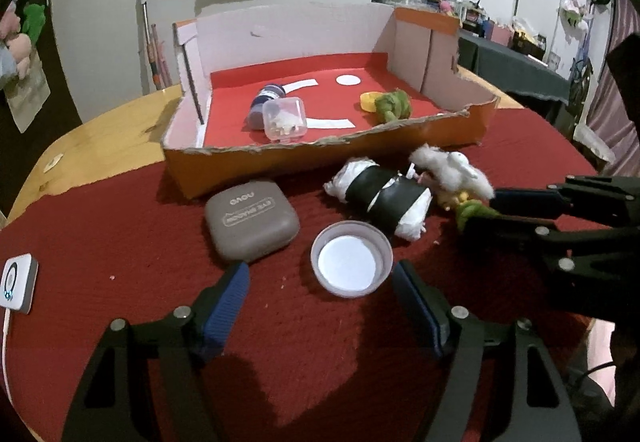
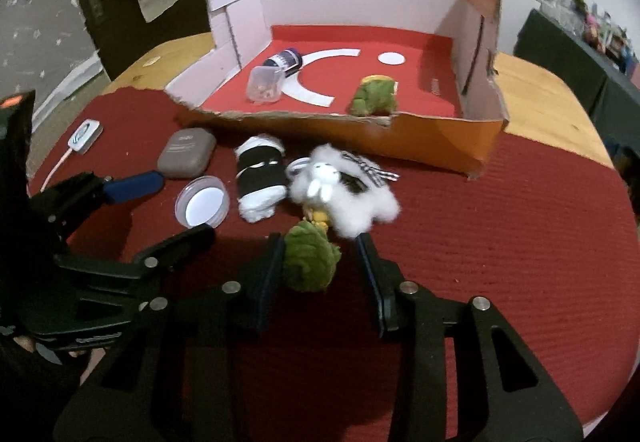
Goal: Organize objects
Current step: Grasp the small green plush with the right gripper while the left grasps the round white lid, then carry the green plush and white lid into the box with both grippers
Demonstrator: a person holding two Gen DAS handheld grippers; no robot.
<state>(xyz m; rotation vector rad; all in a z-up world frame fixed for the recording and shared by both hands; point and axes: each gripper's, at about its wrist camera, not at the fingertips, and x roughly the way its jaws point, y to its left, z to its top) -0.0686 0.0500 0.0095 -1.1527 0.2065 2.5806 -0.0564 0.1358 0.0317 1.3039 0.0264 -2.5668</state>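
My right gripper (image 2: 319, 242) straddles a small green plush (image 2: 310, 266) on the red cloth. Its left pad rests against the plush and a gap shows at the right pad, so it is open. A white fluffy plush (image 2: 344, 194) lies just beyond it. My left gripper (image 1: 320, 278) is open, with a round white-lined lid (image 1: 352, 260) lying untouched between its fingertips. Ahead sit a grey case (image 1: 252, 222) and a black-and-white wrapped bundle (image 1: 384, 202). The orange cardboard box (image 1: 280, 166) behind them holds a clear container (image 1: 285, 120), a dark bottle (image 1: 266, 100) and another green plush (image 1: 394, 104).
A white device (image 1: 18, 284) with a cable lies at the cloth's left edge. The round wooden table (image 1: 100, 134) shows bare beside the box. Walls, hanging bags and cluttered shelves stand behind.
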